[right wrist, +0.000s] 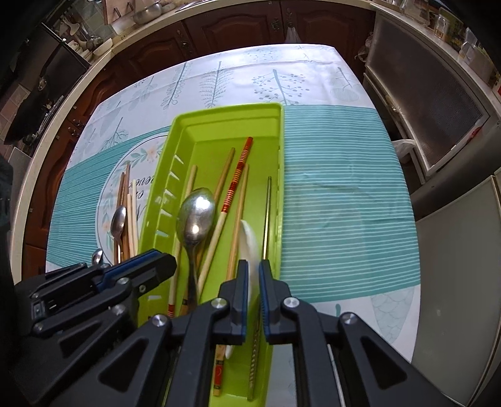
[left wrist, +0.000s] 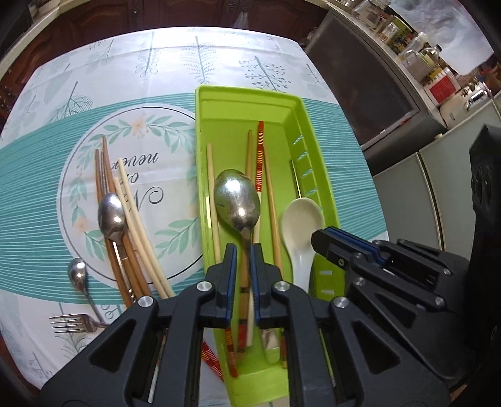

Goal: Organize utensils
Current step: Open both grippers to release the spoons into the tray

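Note:
A green plastic tray [left wrist: 247, 97] lies lengthwise on the table and holds several chopsticks [left wrist: 260, 153], a large metal spoon [left wrist: 237, 200] and a white ceramic spoon [left wrist: 302, 219]. My left gripper [left wrist: 242, 247] points down over the tray's near end. Its jaws stand slightly apart on either side of the metal spoon's neck, which rests on the chopsticks. My right gripper [right wrist: 253, 263] hangs over the tray's right side. The white spoon [right wrist: 249, 241] shows blurred and edge-on in the narrow gap between its pads. Each gripper appears in the other's view: the left gripper [right wrist: 169, 260] and the right gripper [left wrist: 317, 239].
Left of the tray, on the patterned tablecloth [left wrist: 37, 188], lie a bundle of chopsticks [left wrist: 131, 238], two metal spoons [left wrist: 111, 216] [left wrist: 76, 274] and a fork [left wrist: 69, 324]. Dark wooden cabinets [right wrist: 238, 28] run behind the table, and a grey cabinet [right wrist: 432, 103] stands at the right.

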A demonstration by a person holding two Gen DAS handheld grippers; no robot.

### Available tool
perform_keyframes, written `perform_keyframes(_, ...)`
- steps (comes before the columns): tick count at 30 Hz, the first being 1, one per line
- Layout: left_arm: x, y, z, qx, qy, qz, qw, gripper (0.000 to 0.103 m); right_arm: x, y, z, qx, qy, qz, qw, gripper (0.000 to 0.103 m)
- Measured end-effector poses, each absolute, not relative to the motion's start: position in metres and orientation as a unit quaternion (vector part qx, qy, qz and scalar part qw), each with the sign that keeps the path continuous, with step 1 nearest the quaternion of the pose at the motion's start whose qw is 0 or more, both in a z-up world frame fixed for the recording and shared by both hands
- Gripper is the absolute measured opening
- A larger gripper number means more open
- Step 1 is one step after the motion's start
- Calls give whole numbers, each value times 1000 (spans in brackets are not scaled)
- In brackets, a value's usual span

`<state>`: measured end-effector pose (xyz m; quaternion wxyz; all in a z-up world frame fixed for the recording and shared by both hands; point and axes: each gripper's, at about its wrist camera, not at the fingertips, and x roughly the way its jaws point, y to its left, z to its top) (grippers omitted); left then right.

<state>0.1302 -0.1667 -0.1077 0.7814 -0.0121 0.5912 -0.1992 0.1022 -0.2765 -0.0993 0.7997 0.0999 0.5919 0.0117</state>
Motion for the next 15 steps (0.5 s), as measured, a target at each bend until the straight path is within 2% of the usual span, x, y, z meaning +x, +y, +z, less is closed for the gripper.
perform_keyframes(5, 118, -155, -94, 2, 582, -198, 789, 36, 96, -269, -93, 100, 587, 18, 803, 8)
perform_keyframes(7, 112, -145, -88, 6, 573, -192, 796, 41, 94, -267, -91, 101, 586, 21, 804, 8)
perform_keyframes(15, 101, -104, -71, 13, 553, -164, 816, 42, 86, -250, -81, 99, 580, 36, 807, 8)
